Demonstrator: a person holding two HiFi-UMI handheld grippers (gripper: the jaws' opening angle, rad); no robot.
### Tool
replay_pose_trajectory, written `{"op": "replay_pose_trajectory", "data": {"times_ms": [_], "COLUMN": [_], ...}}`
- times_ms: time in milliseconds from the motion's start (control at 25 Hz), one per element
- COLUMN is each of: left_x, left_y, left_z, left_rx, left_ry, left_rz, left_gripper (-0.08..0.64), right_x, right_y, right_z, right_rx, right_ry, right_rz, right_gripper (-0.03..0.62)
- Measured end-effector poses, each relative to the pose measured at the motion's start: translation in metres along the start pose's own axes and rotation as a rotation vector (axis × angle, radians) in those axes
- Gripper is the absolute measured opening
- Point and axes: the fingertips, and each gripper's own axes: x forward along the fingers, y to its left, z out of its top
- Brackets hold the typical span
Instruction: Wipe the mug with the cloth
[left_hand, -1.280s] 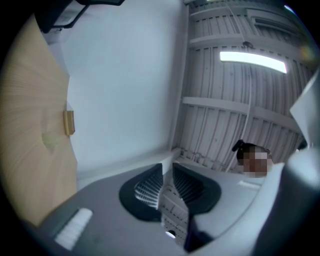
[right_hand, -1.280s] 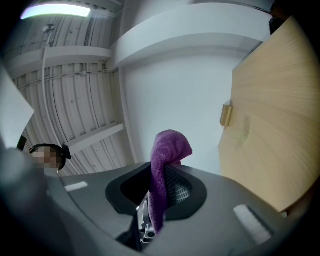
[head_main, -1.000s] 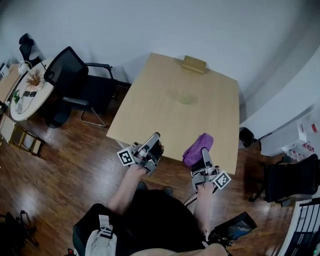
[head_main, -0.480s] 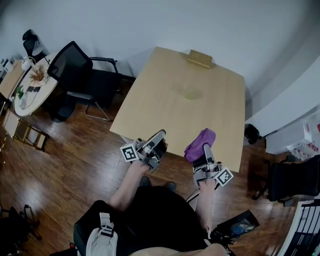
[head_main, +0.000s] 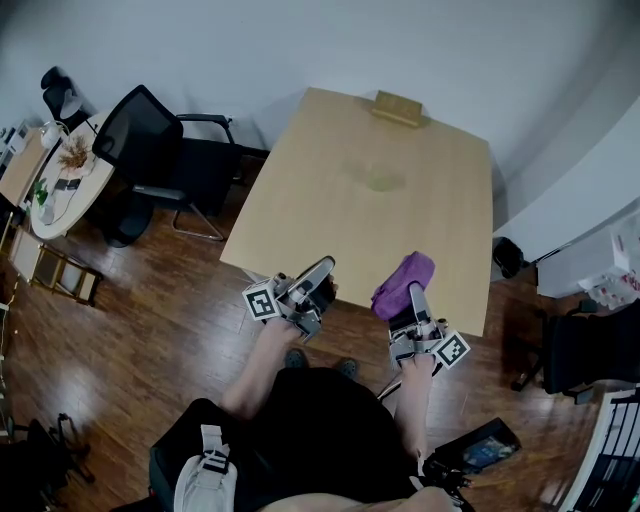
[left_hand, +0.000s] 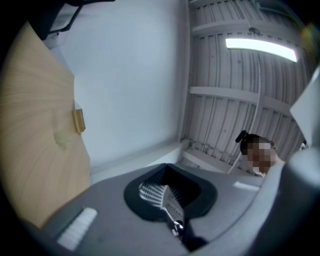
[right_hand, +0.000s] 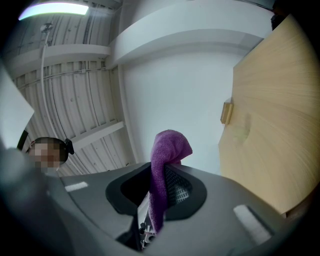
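Though it is too pale and small to read with certainty, the mug seems to be the yellowish-green shape past the middle of the table. It stands alone there, nearer the far edge than the near one and well apart from both grippers. The purple cloth is off the table, bunched and standing up out of the right gripper. That claw is clamped on the cloth's lower part, so the free end flops over above the jaws. The left gripper is closed tight with nothing between its jaws. Both grippers hover at the table's near edge, tilted upward, with neither touching the wood.

By my reading, the cloth is secured and the wiping itself has not begun; the step in hand is the approach to the mug. The next move probably calls for a long reach across the table. The left claw would first need to open if it is to steady the mug, while the right brings the cloth against it.

A small wooden block lies at the far edge beyond the mug, and a black office chair stands off to the left of the table
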Motion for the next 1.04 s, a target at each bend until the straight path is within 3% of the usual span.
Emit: {"op": "replay_pose_trajectory", "data": {"times_ms": [1040], "left_x": [0.0016], "left_y": [0.0041], "left_z": [-0.0034], "left_rx": [-0.009], "left_ry": [0.019], "left_rz": [0.014], "left_gripper": [0.009], "right_x": [0.0039], "right_y": [-0.0003], "right_z": [-0.0004], "right_rx": [0.009], "right_ry": [0.004], "right_rz": [0.013], "right_gripper": [0.061]}}
